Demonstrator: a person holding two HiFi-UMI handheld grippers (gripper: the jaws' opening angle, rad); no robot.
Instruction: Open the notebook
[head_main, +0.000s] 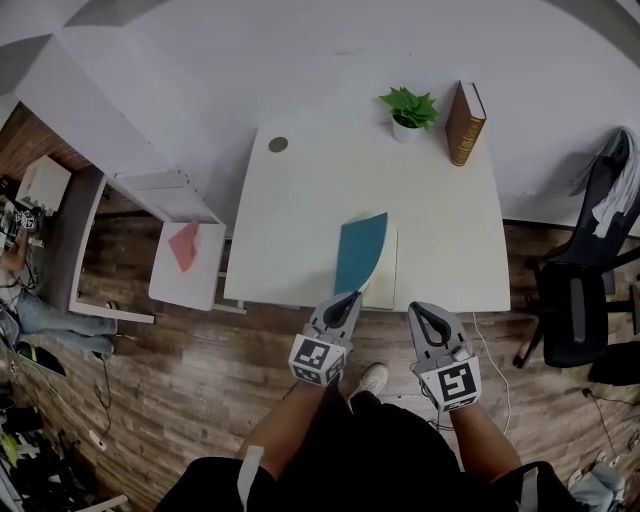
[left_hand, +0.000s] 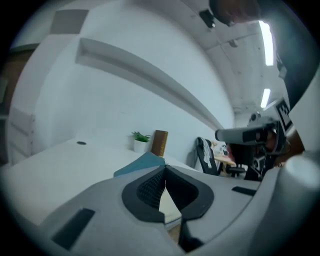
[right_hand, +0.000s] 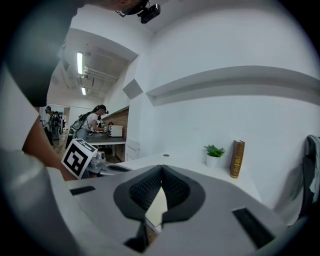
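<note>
The notebook (head_main: 388, 270) sits at the near edge of the white worktop (head_main: 300, 210), right in front of the person. Its teal cover (head_main: 360, 250) is lifted and stands steeply over the cream pages. The left gripper (head_main: 351, 297) is clenched on the cover's near edge, and it looks like a shallow pinch right at the tips.

That's my main worry: a thin cover held by a sliver could slide out and flop shut. Also, nothing pins the pages down. Swinging the cover over might drag the whole notebook sideways or off the near edge, since it lies so close to it. The right gripper (head_main: 420, 308) is closed on nothing and hovers just off the worktop edge beside the notebook, so it could press down if needed.

A potted plant (head_main: 408, 110) and an upright brown book (head_main: 465, 122) stand at the far side, with a small dark round thing (head_main: 278, 144) toward the far left corner. All are well apart from the notebook. Nothing stands to its left, where the cover looks likely to land. A low side table (head_main: 170, 285) with a pink sheet (head_main: 184, 246) and a black chair (head_main: 575, 310) stand off the worktop.
</note>
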